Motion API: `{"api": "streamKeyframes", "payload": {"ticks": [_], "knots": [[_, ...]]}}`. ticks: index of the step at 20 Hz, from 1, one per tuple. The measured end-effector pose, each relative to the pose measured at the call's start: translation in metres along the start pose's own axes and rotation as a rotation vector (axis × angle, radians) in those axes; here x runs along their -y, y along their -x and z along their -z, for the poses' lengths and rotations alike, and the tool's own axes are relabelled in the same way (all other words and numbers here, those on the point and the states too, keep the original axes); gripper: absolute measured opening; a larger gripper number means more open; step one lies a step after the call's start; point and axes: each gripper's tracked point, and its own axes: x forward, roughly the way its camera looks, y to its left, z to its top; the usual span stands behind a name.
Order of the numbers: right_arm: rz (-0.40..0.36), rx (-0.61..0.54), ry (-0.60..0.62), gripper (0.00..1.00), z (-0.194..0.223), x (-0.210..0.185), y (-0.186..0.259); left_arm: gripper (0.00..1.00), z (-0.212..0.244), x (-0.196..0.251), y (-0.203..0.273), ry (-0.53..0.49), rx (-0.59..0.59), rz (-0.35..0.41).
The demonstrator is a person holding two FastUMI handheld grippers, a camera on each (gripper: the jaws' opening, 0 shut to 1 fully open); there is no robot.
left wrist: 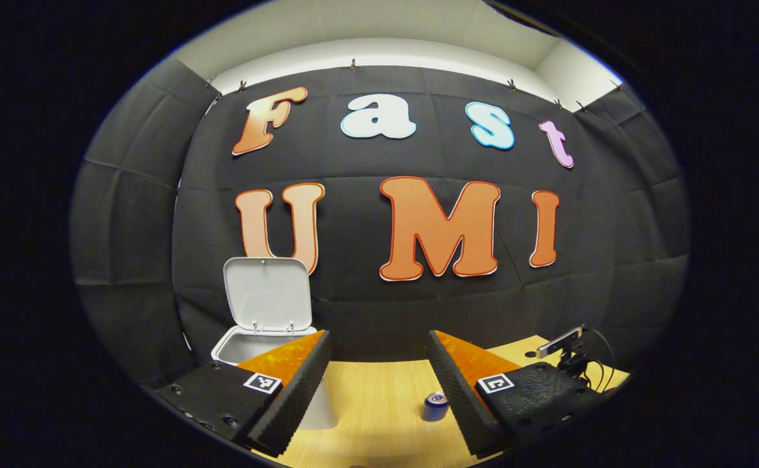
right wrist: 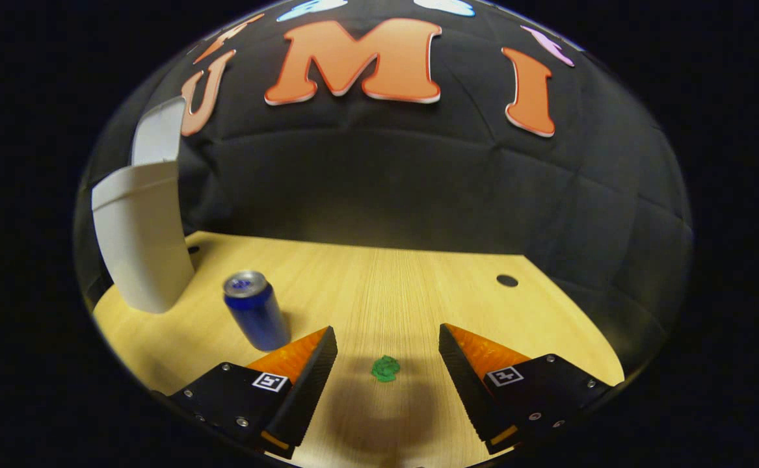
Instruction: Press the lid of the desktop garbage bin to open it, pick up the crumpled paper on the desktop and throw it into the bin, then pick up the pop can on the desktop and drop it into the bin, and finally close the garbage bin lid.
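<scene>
In the right gripper view the right gripper (right wrist: 386, 364) hangs over the table (right wrist: 418, 286) with its jaws wide apart and nothing between the fingers. The crumpled paper (right wrist: 386, 368) lies on the wood right in the gap, about midway between the two fingers and touching neither. The can (right wrist: 255, 311) stands upright just beyond the tip of the near-side finger on the picture's left, apart from it. The bin (right wrist: 142, 240) is farther off the same way, past the can, and its lid (right wrist: 158, 138) stands up behind it.

In the left gripper view the left gripper (left wrist: 379, 377) also has its jaws wide and holds nothing. The bin (left wrist: 239, 348) sits ahead behind one finger, which hides much of its body; the lid (left wrist: 267, 294) is raised upright. The can (left wrist: 436, 406) is close beside the other finger, its lower part cut off by it.

The paper is a small green wad, too small to show folds. The can is blue with a silver top. The bin is white.
</scene>
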Motion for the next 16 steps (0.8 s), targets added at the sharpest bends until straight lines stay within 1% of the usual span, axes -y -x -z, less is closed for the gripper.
{"api": "streamKeyframes", "payload": {"ticks": [1, 4, 6, 8, 9, 10, 11, 12, 13, 14, 15, 16], "knots": [[-0.005, -0.035, 0.001, 0.95, 0.015, 0.000, -0.010, 0.93, 0.001, 0.000, 0.000, -0.011, -0.008, -0.002], [0.003, -0.103, 0.013, 0.94, 0.037, 0.002, -0.030, 0.94, 0.005, 0.002, 0.002, -0.036, -0.030, -0.007], [0.004, -0.159, -0.005, 0.93, 0.054, -0.002, -0.040, 0.94, 0.009, 0.003, 0.002, -0.036, -0.043, -0.005], [-0.002, -0.169, -0.034, 0.89, 0.059, -0.009, -0.045, 0.94, 0.010, 0.001, 0.003, -0.039, -0.048, -0.011], [0.006, -0.163, -0.042, 0.83, 0.058, -0.007, -0.047, 0.94, 0.010, -0.004, 0.003, -0.042, -0.047, -0.018], [0.008, -0.163, -0.045, 0.80, 0.058, -0.007, -0.049, 0.94, 0.010, -0.006, 0.004, -0.043, -0.050, -0.024], [0.007, -0.176, -0.039, 0.73, 0.060, -0.009, -0.049, 0.94, 0.012, -0.009, 0.004, -0.042, -0.056, -0.029], [0.009, -0.176, -0.031, 0.70, 0.059, -0.010, -0.053, 0.94, 0.015, -0.010, 0.005, -0.037, -0.064, -0.029], [0.016, -0.188, -0.010, 0.52, 0.061, -0.010, -0.053, 0.94, 0.018, -0.011, 0.007, -0.037, -0.073, -0.028], [0.027, -0.196, 0.006, 0.54, 0.060, -0.010, -0.054, 0.94, 0.018, -0.014, 0.007, -0.041, -0.077, -0.032], [0.031, -0.193, 0.018, 0.38, 0.059, -0.013, -0.054, 0.93, 0.017, -0.017, 0.008, -0.044, -0.074, -0.039], [0.040, -0.192, 0.031, 0.36, 0.059, -0.013, -0.053, 0.93, 0.015, -0.020, 0.010, -0.045, -0.070, -0.044]]}}
